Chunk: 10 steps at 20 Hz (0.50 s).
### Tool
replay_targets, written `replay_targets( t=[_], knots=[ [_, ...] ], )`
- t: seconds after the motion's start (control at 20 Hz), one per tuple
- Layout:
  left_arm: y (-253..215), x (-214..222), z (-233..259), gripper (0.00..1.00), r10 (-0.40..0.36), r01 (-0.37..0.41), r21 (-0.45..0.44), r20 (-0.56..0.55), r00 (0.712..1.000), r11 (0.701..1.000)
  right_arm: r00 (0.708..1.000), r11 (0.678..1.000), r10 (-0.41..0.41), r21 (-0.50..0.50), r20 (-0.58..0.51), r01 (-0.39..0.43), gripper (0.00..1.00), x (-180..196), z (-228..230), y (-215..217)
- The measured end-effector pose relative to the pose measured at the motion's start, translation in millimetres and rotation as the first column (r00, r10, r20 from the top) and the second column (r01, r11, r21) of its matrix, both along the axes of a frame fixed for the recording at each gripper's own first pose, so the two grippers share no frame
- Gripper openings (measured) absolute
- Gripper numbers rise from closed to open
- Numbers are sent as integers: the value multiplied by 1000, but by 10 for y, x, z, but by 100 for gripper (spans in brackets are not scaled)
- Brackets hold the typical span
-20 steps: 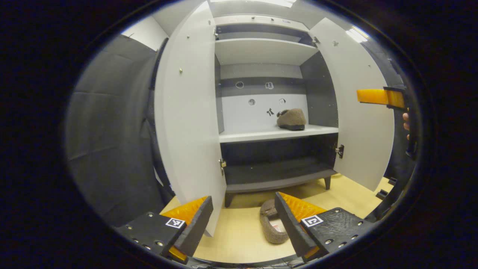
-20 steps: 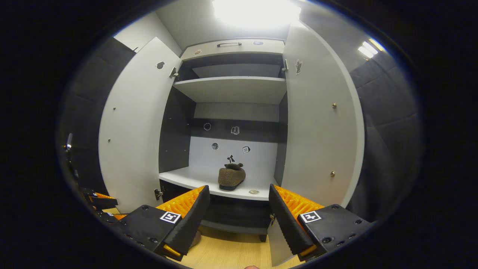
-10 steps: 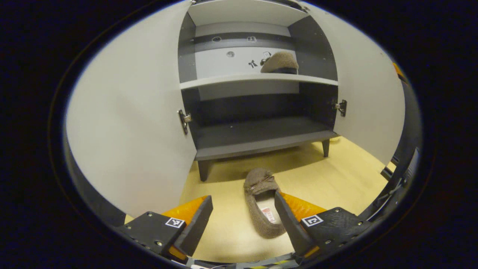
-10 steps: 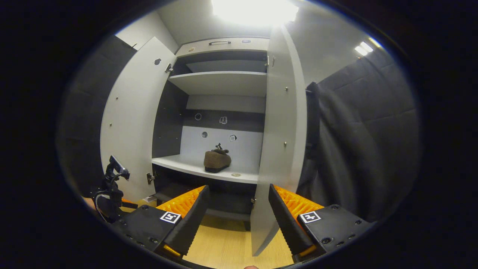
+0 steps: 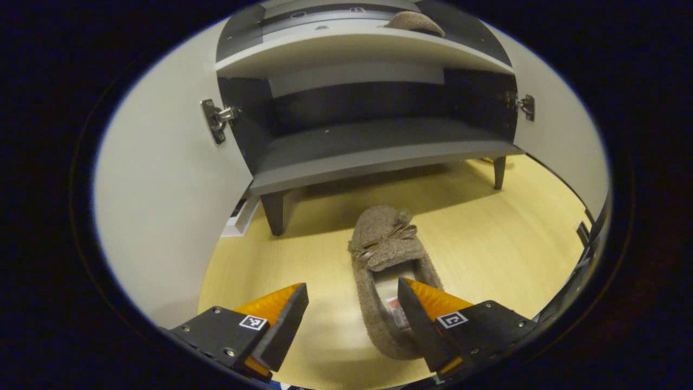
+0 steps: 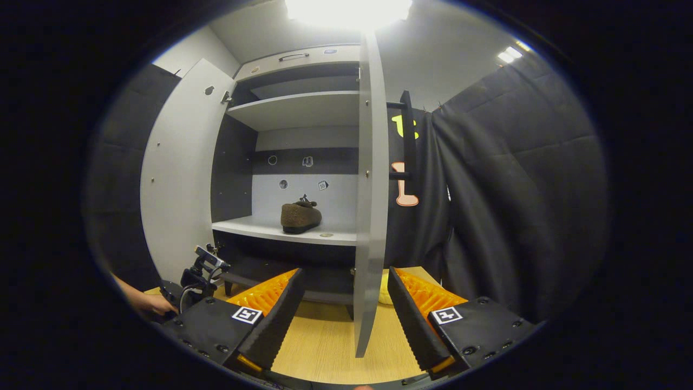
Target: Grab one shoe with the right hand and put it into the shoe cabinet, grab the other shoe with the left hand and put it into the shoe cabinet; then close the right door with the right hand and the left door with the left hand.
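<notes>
A brown fuzzy slipper [image 5: 385,254] with a small bow lies on the wooden floor, toe toward the cabinet. My left gripper [image 5: 352,319] hovers open just over its heel end, the right finger [image 5: 419,319] above the slipper's opening and the left finger beside it. The second slipper [image 6: 300,216] rests on the white middle shelf [image 6: 281,232], and its top shows in the left gripper view [image 5: 414,21]. My right gripper [image 6: 344,311] is open and holds nothing. It faces the right door [image 6: 371,189] edge-on, with the edge lined up between the fingers.
The left door [image 5: 162,189] stands wide open close on the left of the floor slipper. The dark bottom shelf [image 5: 379,151] sits just above the cabinet's legs. A hand [image 6: 149,303] is low by the floor. Black cloth [image 6: 514,189] hangs to the right.
The left gripper has dropped and tilted down toward the floor slipper, which now lies partly under its fingers. The right gripper has swung right, so the right door now appears edge-on.
</notes>
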State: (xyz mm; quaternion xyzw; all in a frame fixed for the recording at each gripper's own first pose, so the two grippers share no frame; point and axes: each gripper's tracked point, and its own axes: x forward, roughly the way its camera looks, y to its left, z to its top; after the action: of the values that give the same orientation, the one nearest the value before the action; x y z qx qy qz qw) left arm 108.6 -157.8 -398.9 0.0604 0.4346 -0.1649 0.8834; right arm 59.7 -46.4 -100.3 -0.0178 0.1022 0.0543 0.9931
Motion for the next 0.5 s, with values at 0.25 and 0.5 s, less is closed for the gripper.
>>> replay_targets(
  t=[0.25, 0.5],
  knots=[
    [-36, -7, -231, 76, 14, -14, -1, -93, 996, 1000, 1000, 1000, 3, -26, -18, -4, 98, -7, -61, -44],
    [-166, -42, -303, 29, -54, 56, 19, -99, 994, 998, 1000, 1000, -14, -10, 19, 14, 98, 21, 55, -66]
  ],
)
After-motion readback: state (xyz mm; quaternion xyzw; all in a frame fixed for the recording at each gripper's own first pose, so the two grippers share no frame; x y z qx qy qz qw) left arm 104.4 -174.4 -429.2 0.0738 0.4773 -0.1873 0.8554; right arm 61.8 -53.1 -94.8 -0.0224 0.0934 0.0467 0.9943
